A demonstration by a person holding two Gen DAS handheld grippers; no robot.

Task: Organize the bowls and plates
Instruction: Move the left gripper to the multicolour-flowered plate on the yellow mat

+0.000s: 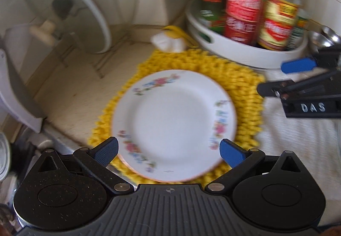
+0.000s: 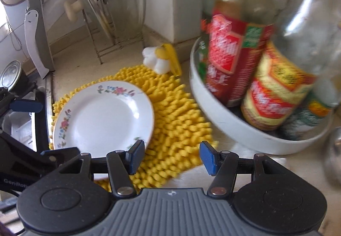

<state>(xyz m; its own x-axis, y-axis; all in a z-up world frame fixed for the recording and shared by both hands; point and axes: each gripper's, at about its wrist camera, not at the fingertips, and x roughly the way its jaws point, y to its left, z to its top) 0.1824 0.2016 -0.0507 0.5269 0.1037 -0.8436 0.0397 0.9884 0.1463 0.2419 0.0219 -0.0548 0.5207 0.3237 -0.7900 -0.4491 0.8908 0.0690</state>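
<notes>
A white plate (image 1: 174, 121) with a floral rim lies on a yellow shaggy mat (image 1: 238, 74). My left gripper (image 1: 169, 149) is open, its fingers either side of the plate's near edge, empty. In the right wrist view the plate (image 2: 102, 116) lies left of centre on the mat (image 2: 177, 121). My right gripper (image 2: 171, 158) is open and empty over the mat, just right of the plate. The right gripper also shows at the right edge of the left wrist view (image 1: 275, 77). No bowl is in view.
A white round tray (image 2: 223, 121) of sauce bottles (image 2: 230, 55) stands at the right. A glass pot lid (image 1: 64, 8) leans in a wire rack (image 2: 110, 44) at the back left. A white and yellow flower-shaped object (image 2: 157, 59) sits behind the mat. Steel cups (image 1: 321, 38) show far right.
</notes>
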